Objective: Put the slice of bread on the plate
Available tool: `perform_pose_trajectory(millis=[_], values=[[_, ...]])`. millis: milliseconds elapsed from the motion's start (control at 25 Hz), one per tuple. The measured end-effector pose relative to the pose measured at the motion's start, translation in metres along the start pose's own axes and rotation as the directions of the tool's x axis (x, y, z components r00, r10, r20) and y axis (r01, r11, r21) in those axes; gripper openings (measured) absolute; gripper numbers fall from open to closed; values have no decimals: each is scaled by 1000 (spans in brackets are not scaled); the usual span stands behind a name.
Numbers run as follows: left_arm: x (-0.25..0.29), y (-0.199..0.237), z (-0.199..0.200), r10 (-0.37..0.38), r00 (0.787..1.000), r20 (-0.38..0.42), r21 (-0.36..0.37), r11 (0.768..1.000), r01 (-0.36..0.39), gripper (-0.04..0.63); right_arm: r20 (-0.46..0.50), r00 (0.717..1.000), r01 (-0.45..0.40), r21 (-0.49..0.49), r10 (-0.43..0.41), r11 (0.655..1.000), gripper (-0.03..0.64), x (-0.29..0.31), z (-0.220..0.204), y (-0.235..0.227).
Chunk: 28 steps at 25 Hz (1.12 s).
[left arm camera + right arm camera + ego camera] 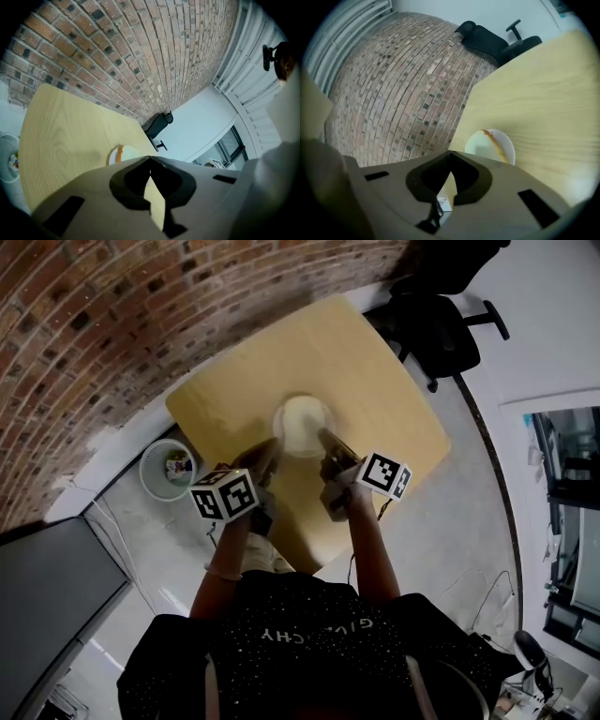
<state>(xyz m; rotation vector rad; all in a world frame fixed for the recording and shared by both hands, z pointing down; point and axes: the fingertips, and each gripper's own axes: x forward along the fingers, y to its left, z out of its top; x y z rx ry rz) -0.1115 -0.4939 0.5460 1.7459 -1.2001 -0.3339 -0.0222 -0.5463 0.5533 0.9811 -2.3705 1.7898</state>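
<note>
Slice of bread (305,427), pale, seemingly flat on the white plate (277,418) near the middle of the wooden desk (375,371). In the right gripper view, a brown crust line across the plate, suggesting bread on it, though exact outline too small to trace. Right tongs (450,152) pressed together at the tips, nothing pinched between them, poised at the plate's edge in the head view; contact with the plate not determinable. Left tongs (150,158) likewise closed tip to tip and empty, only bare desk visible through the wedge-shaped gap behind the tips, held near the plate's other side. Both tongs angled gently downward toward the plate, 1 in each of the person's hands, marker cubes uppermost in the head view. Judged state of the task: placement apparently done, with the slice resting on the plate and free of both tongs. Left to do, by this reading: at most a drawing back of the 2 tongs from the desk, with no further handling of the bread evidently needed. Beyond the desk: brick wall (112,324), black office chair (436,329), and round waste bin (167,470) on the floor beside the desk corner.
</note>
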Motion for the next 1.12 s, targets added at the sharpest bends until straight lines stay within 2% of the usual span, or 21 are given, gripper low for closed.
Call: perform_pose_trajectory(millis=[80,200,480,1120], values=[[0,-5,-4,-4,1000,-7,10,1000,4,9,6,1000,-24,11,24,1000,9,-5,-2,4],[1,-8,-9,-9,1000,-16,7,1000,9,9,1,1000,0,-13,0,1000,9,-13,-6,0],[6,-12,-11,-8,999,-31,6,1000,8,9,32,999,14,28,-15,1000,9,-30,1,-10],[4,-2,-4,16,1000,-20,-8,1000,-16,9,34,999,35,28,-36,999,9,-28,7,-14]])
